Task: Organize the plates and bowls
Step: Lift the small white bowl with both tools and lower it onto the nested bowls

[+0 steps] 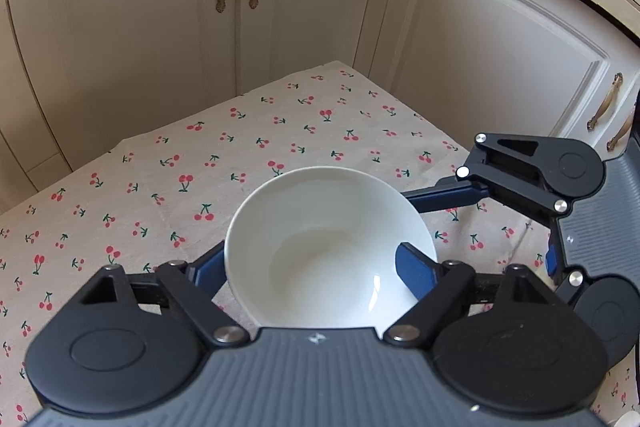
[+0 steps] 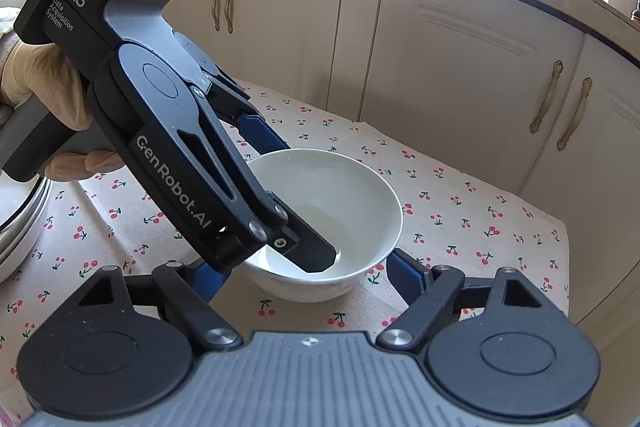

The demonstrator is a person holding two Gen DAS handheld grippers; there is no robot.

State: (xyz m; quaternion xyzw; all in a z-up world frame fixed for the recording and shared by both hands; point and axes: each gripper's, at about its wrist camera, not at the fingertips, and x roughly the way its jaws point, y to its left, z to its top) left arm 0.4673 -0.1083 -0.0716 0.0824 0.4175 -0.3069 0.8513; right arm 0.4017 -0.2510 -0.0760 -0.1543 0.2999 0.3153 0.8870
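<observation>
A plain white ceramic bowl (image 1: 328, 247) sits upright on a table draped in a cherry-print tablecloth (image 1: 160, 179), its mouth facing up, glossy and unmarked inside, a small highlight on its near inner wall. Being round, it shows no long axis; the right wrist view shows it standing on a narrow base. The left gripper (image 1: 320, 267) reaches over the bowl's near side, one blue-padded finger inside the right of the bowl and the other outside its left wall, jaws spread wide about the rim; whether they press on it cannot be told. The right gripper (image 2: 308, 275) hovers just near of the bowl, its jaws open wide and holding nothing, fingers flanking the bowl's base. A gloved hand (image 2: 44, 87) holds the left gripper's handle at the far left. A metal-rimmed dish (image 2: 24, 223) lies at the table's left edge. Cream cabinet doors (image 1: 132, 19) stand beyond the table.
</observation>
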